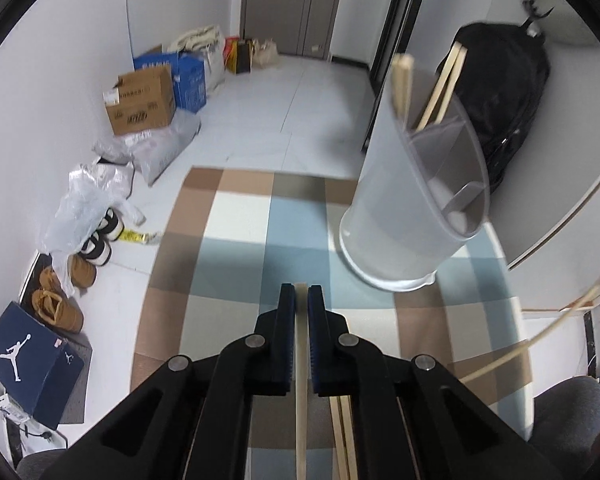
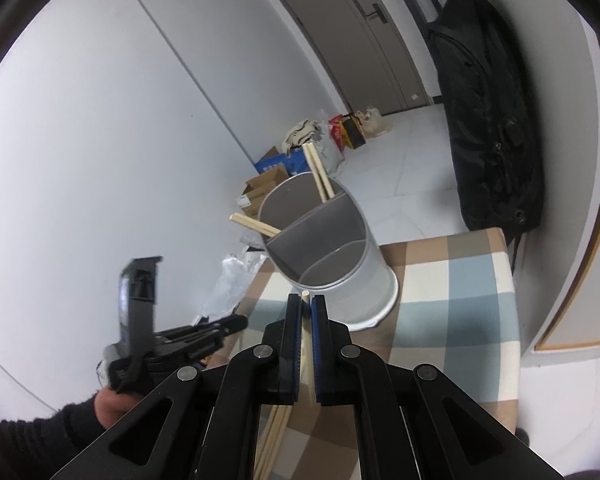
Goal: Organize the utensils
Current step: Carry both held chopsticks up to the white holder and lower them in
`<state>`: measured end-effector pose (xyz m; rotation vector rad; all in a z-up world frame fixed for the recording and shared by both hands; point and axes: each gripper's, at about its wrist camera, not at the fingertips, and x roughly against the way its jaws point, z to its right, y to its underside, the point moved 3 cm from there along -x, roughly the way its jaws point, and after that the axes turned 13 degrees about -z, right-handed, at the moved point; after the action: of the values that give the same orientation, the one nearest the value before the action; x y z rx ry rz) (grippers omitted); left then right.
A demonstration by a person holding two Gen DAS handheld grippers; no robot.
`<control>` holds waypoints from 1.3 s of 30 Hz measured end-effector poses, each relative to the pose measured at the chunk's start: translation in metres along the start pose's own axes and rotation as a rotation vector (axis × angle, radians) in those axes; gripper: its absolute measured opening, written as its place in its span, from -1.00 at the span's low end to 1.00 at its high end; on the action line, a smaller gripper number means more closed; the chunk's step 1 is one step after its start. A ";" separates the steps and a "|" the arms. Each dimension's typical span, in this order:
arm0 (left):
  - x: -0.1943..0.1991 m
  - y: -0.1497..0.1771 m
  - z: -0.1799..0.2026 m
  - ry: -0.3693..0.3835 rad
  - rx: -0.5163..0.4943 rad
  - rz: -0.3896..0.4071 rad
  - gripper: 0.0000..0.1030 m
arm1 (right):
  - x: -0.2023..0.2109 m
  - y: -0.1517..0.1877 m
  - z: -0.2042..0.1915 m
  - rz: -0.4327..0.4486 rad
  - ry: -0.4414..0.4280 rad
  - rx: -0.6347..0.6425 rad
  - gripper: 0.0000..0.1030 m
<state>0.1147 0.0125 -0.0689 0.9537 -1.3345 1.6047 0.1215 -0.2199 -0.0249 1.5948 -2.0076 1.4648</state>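
Presently catalogued, item by item: left gripper (image 1: 301, 289), jaws closed tight on a single pale wooden chopstick (image 1: 300, 360) that runs lengthwise between the blue pads and out past the tips; the same gripper shows from the side in the right wrist view (image 2: 236, 322), borne by a hand (image 2: 114, 402) in a dark sleeve (image 2: 32, 428). Right gripper (image 2: 306, 299), jaws likewise pinched shut on a second chopstick (image 2: 306, 344), its blunt end standing just proud of the fingertips. Grey cylindrical utensil holder (image 1: 412, 200), divided inside into compartments, standing on a checked tablecloth (image 1: 236, 248) of brown, blue and cream squares, ahead of both grippers and apart from them. Holder contents: two pairs of chopsticks, one pair (image 2: 319, 174) leaning up out of the far compartment, another pair (image 2: 256, 225) tilted out over the rim at the left as the right wrist camera sees it; the nearer compartments look empty of sticks. Loose chopsticks (image 1: 342, 436) lie on the cloth beneath the left gripper; how many is hard to tell, since the black linkage hides part of them. Another thin stick (image 1: 536, 344) crosses the right edge of the left wrist view, probably the one in the right gripper, though blur makes this uncertain. Surroundings: black backpack (image 2: 488, 120) against the wall beside the table, cardboard boxes (image 1: 140, 100), plastic bags (image 1: 88, 200) and shoes (image 1: 60, 304) on the pale floor, a grey door (image 2: 352, 32) beyond.
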 end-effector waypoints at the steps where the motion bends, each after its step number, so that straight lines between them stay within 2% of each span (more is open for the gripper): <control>1: 0.004 0.000 -0.002 0.010 0.001 0.012 -0.96 | 0.000 0.000 -0.002 -0.001 0.002 0.001 -0.92; 8: 0.038 -0.006 -0.004 0.071 -0.004 0.108 -0.96 | 0.003 -0.001 -0.015 0.007 0.013 0.027 -0.92; 13: 0.056 -0.013 0.003 0.080 -0.040 0.136 -0.96 | 0.010 -0.011 -0.029 0.023 0.014 0.055 -0.92; 18: 0.082 -0.021 0.011 0.092 -0.075 0.200 -0.97 | 0.020 -0.035 -0.044 0.043 0.022 0.101 -0.93; 21: 0.096 -0.027 0.012 0.106 -0.067 0.210 -0.97 | 0.025 -0.048 -0.048 0.057 0.021 0.099 -0.93; 28: 0.150 -0.055 0.020 0.127 -0.104 0.270 -0.97 | 0.042 -0.080 -0.052 0.103 0.008 0.099 -0.93; 30: 0.162 -0.063 0.024 0.141 -0.112 0.283 -0.97 | 0.048 -0.098 -0.053 0.118 -0.002 0.095 -0.93; 33: 0.177 -0.076 0.032 0.161 -0.126 0.309 -0.97 | 0.052 -0.118 -0.055 0.137 0.000 0.102 -0.93; 39: 0.188 -0.099 0.045 0.143 -0.149 0.365 -0.97 | 0.057 -0.154 -0.063 0.154 0.028 0.146 -0.93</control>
<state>0.1381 0.0013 0.1466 0.5148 -1.5661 1.7750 0.1993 -0.1970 0.1307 1.4905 -2.0927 1.7157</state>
